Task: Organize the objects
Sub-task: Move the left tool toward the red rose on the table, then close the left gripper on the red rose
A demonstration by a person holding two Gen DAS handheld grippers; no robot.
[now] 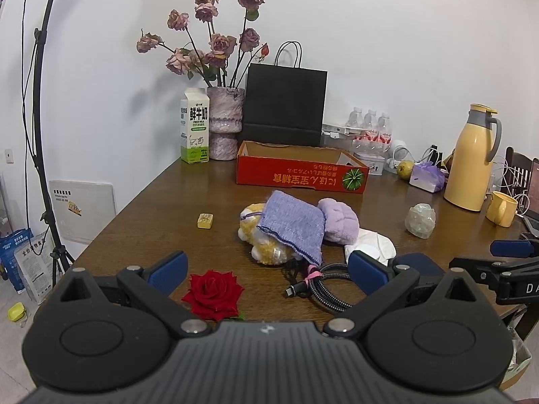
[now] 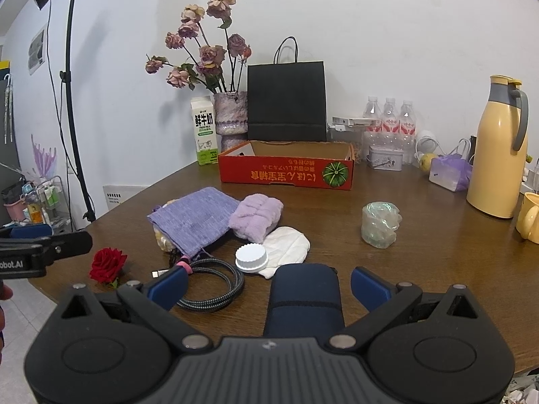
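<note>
my left hand-held gripper (image 1: 267,269) spread wide, grasping nothing, over near table (image 1: 141,215) edge; red rose (image 1: 213,294) lies between its fingers. my right hand-held gripper (image 2: 269,288) also released, navy pouch (image 2: 305,298) between fingers, untouched. braided cable (image 2: 212,284) coiled beside white cap (image 2: 251,258). purple cloth (image 2: 193,217) drapes over plush toy (image 1: 266,249). red cardboard box (image 2: 286,170) behind, open.
</note>
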